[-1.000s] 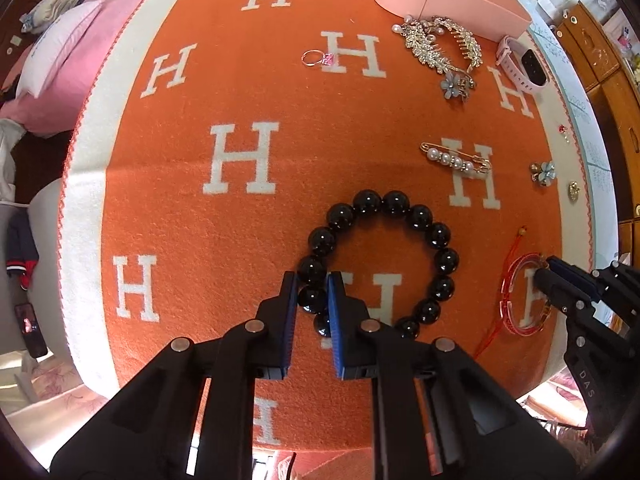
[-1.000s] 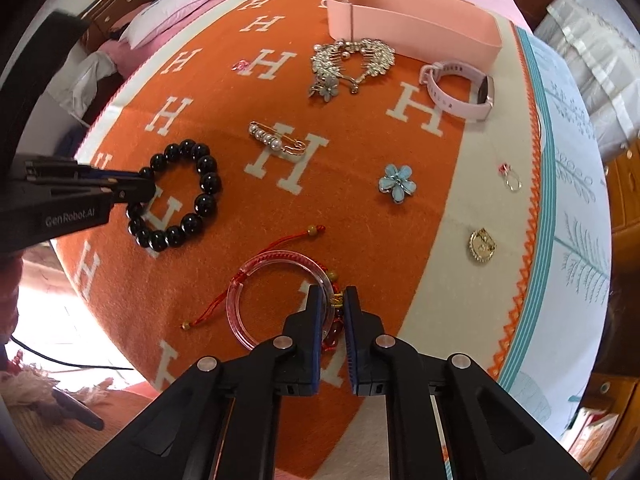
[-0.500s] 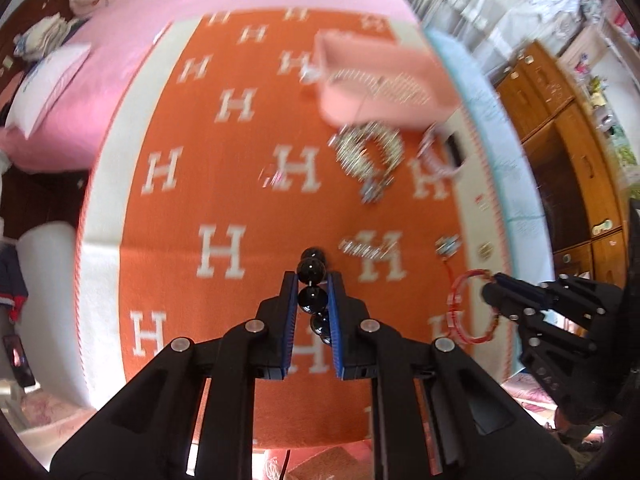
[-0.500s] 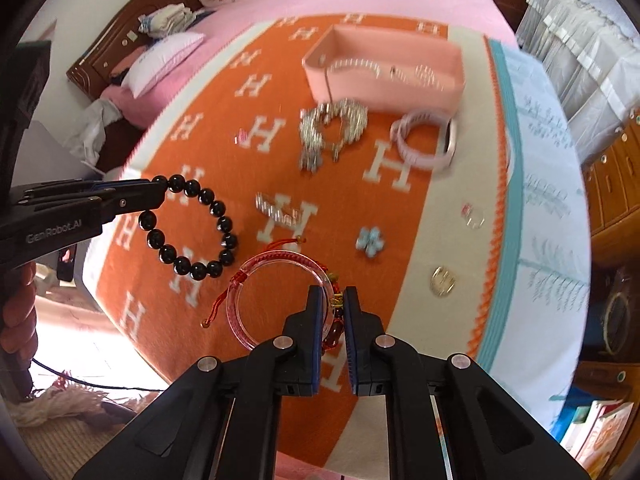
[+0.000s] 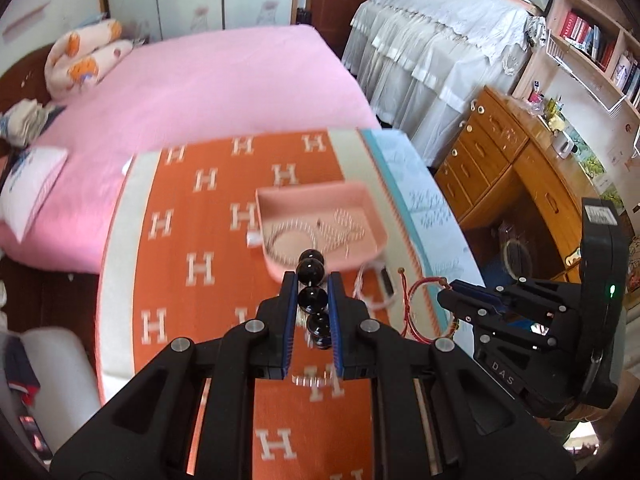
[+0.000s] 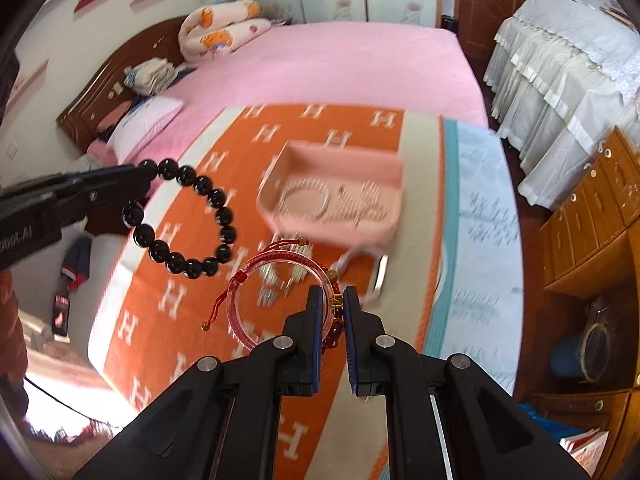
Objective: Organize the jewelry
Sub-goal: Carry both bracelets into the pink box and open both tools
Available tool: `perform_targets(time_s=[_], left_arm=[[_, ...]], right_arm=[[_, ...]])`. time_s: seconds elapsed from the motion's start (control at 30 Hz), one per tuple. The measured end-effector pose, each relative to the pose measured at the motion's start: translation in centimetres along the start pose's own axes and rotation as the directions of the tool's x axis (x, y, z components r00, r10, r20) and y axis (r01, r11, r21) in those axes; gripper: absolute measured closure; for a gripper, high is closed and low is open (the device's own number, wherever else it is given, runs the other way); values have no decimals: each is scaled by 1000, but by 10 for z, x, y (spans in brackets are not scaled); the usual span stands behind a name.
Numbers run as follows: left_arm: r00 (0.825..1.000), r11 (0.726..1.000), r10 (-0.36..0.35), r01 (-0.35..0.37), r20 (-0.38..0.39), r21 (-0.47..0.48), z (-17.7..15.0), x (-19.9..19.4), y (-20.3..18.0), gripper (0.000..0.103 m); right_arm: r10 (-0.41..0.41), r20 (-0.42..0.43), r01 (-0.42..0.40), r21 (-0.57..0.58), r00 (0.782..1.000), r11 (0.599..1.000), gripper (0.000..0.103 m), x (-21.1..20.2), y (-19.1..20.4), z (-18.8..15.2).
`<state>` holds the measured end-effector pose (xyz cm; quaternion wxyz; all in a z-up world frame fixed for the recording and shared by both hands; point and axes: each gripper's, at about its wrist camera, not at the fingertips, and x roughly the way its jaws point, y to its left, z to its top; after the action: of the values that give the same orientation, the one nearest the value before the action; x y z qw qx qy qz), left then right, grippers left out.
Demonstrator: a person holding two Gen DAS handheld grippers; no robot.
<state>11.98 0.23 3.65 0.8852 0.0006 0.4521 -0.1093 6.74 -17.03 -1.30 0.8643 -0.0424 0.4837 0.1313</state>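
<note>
The left gripper [image 5: 313, 298] is clamped on a black bead bracelet [image 6: 188, 224], which dangles in the air as a full loop above the orange blanket [image 6: 160, 280]; the right gripper [image 6: 333, 305] pinches a pink bangle with red cord [image 6: 276, 296], also lifted clear. Beyond both lies a white watch [image 5: 376, 284], blurred, then the pink tray [image 5: 272, 204] holding pale beaded pieces, with the pink bed [image 5: 208, 88] farthest
</note>
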Motion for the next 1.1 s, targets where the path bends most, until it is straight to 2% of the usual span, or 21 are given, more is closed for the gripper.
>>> perform_targets(time_s=[0.17,0.33,0.53,0.63,0.77,0.87,0.9,0.93,1.0,1.07,1.1], left_arm=[[1000,1000,8,-8,-4,15,33,25,-12,91],[998,1000,19,-18,-55,11,50,80,-15,91],[993,998,58,-58,-101,-3,50,152,-9,91],[988,996,78,-83,-133,-31,49,183,1,91],[985,995,64,-76,-158,-72,46,202,16,89],[985,994,71,-84,-159,-75,44,202,22,71],[985,993,71,-84,-158,-78,42,202,24,60],[985,993,68,-82,-156,-85,41,201,26,57],[984,991,67,-84,-163,-104,38,200,31,55],[981,989,66,-89,-182,-117,35,200,34,55],[980,988,64,-89,-191,-124,32,200,36,55]], right_arm=[[-3,17,2,55,1000,998,93,11,-23,48],[-5,-3,5,139,1000,990,93,49,-49,87],[-1,-32,8,227,999,974,93,109,-74,112],[1,-66,14,221,998,975,93,142,-77,121],[-1,-116,23,191,993,981,93,177,-70,124],[12,-149,16,183,989,983,93,196,-67,123],[11,-157,17,180,987,984,93,203,-70,123],[10,-164,18,173,986,985,93,209,-68,123],[20,-176,9,159,984,987,93,219,-66,123],[24,-193,5,146,981,989,89,226,-64,121],[19,-196,9,142,980,990,84,229,-63,121]])
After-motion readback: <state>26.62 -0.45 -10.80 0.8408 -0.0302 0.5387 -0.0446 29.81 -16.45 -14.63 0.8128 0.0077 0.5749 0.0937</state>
